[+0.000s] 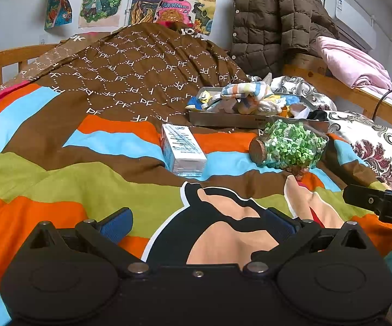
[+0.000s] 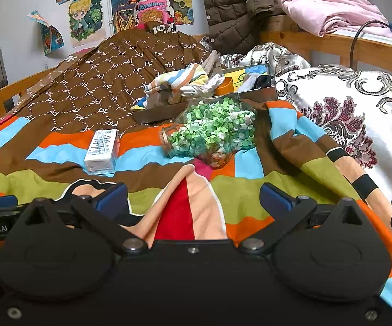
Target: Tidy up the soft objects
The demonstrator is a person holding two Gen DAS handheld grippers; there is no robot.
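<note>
Bedspread [image 1: 46,163] in bright stripes covers the bed, with a brown blanket [image 1: 141,68] heaped behind. A metal tray [image 1: 223,119] of soft cloths [image 1: 247,92] sits on it toward the far side. Just in front lie a toppled jar [image 2: 212,133] of green paper stars and a white carton [image 1: 182,152]. Left gripper [image 1: 196,222] and right gripper [image 2: 193,198] hover low over the bedspread, jaws spread wide, holding nothing.

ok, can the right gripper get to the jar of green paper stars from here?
Probably yes. The right gripper is open and empty, and the jar lies on its side straight ahead, only flat bedspread between them.
</note>
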